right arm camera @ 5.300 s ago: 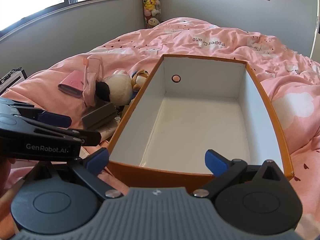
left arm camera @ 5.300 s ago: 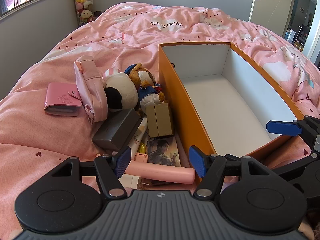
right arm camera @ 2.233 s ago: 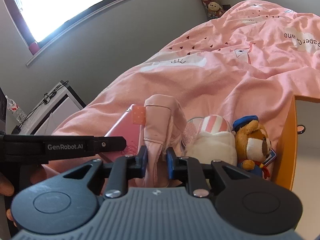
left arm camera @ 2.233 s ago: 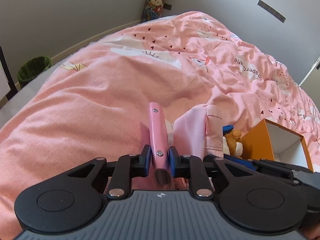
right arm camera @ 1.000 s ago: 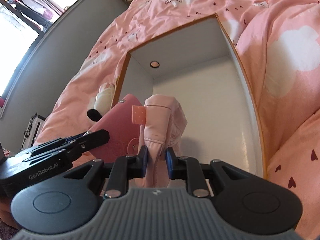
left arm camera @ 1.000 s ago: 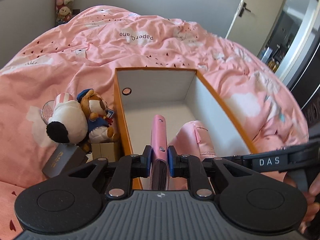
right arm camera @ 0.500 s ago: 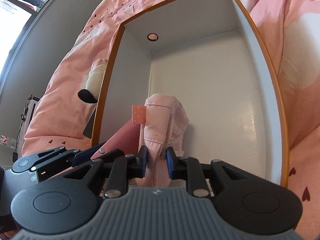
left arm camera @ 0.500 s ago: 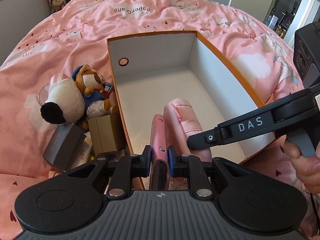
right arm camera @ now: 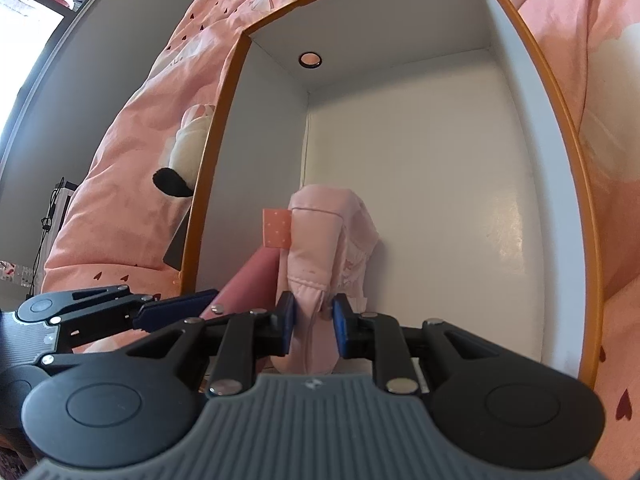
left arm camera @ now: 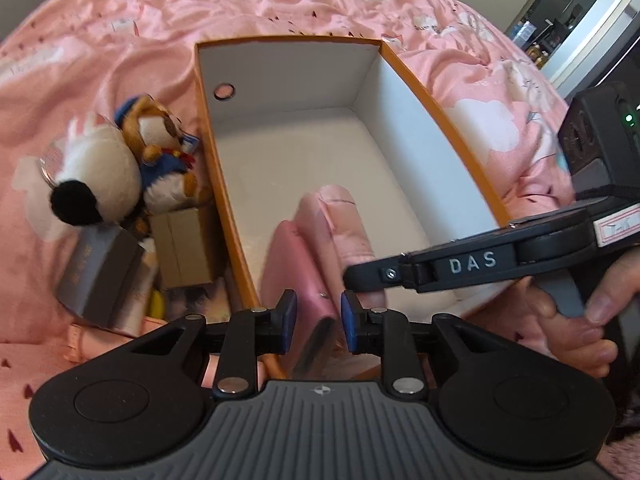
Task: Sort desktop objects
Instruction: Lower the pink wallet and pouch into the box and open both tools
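Right gripper clamps pink pouch inside orange box. Left gripper at lower left, jaws opening, beside pink wallet, possibly touching. Plush outside box.

Left tool angled steeply down, jaws opening; right tool clamped, also angled down.

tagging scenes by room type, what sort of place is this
Most likely a bedroom. The orange box sits on a bed covered by a pink duvet printed with clouds and hearts, plush toys lie beside the box, and a window shows in the wall at the left.
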